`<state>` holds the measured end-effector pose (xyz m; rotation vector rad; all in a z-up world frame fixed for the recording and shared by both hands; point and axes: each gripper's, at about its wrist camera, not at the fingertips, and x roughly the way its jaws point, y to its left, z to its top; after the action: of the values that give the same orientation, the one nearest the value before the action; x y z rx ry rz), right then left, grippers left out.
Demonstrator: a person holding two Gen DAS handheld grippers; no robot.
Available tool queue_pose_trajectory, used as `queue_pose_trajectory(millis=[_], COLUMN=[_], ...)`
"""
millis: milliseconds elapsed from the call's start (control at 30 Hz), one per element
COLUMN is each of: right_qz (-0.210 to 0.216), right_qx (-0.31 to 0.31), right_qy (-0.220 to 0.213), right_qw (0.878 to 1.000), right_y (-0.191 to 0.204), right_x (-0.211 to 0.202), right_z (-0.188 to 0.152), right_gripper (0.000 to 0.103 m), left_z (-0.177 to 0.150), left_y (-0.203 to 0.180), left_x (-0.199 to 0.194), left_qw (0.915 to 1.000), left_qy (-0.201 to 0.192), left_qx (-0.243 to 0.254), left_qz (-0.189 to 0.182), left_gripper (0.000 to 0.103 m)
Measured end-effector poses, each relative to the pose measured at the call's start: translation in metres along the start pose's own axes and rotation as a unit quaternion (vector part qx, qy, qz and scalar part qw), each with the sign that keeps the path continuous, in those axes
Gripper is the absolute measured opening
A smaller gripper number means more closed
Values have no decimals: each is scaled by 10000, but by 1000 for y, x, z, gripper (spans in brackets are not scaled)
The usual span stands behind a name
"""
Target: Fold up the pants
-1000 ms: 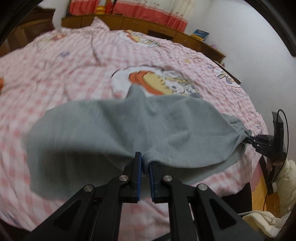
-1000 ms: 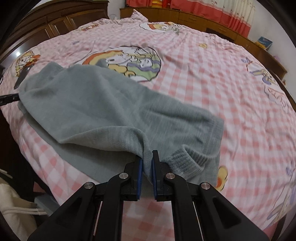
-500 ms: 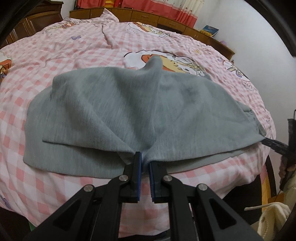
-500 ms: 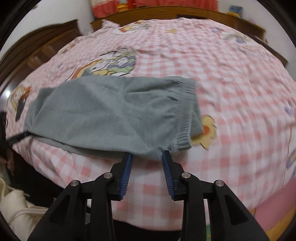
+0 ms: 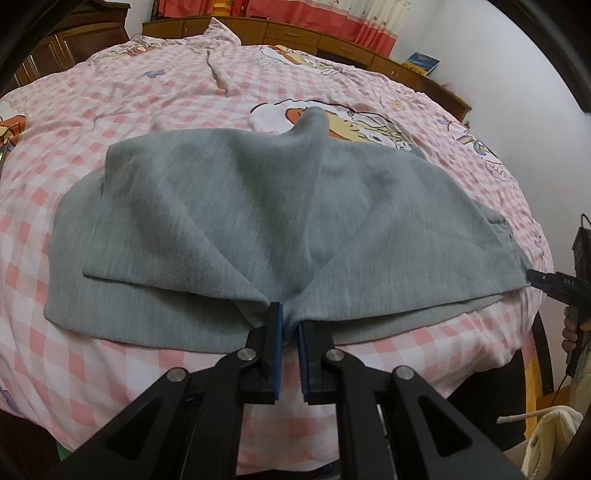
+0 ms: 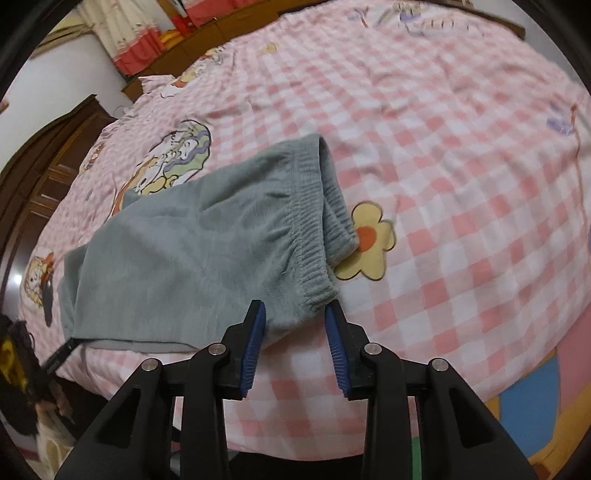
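Observation:
Grey pants lie folded lengthwise on the pink checked bed. My left gripper is shut on the near edge of the pants, fabric pinched between its blue pads. In the right wrist view the pants lie flat with the ribbed waistband toward me. My right gripper is open, its jaws on either side of the waistband corner, holding nothing. The right gripper also shows at the right edge of the left wrist view.
The bed's near edge runs just under both grippers. A dark wooden wardrobe stands at the left. A wooden headboard shelf and red curtains are at the far side. A white wall is at the right.
The pants' upper layer was laid down flat on the bed. My right gripper opened, let go of the waistband, and turned right. My left gripper stayed shut on the fabric.

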<state>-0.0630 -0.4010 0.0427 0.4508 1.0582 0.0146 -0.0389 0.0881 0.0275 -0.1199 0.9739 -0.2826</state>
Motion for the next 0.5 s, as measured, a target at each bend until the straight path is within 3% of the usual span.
queue_pose_trajectory(millis=[33,67,200,367,433,500], right_qz=[-46,-202,-422,-328,-402,-680], right_qx=[-42,-167,-655,-1050,-1147,-1217], right_qy=[29,26,-406,-1183,-1157,-819], right_qw=[10000,9997,9961,9869,9858,9868], right_y=[2,8,33,50,44,32], right_x=[1,0,-25,-60,-52,-24], right_z=[2,6,35,55,47,35], right_gripper=[12,10,7,7,7,7], left_z=[0,0,10,13,7,-2], left_y=[0,0,2,0,0,1], left_x=[0,-1,-8,-21,-19,-10], left_qw=[10000,10000,9999,9997,9998,9999], left_qy=[-2,-2,-137,-246,-183,-20], left_qx=[2,-4,-32,-35,-28,-48], left_qz=[-2,4,72,90,96,157], left_gripper=[7,7,7,7,7,7])
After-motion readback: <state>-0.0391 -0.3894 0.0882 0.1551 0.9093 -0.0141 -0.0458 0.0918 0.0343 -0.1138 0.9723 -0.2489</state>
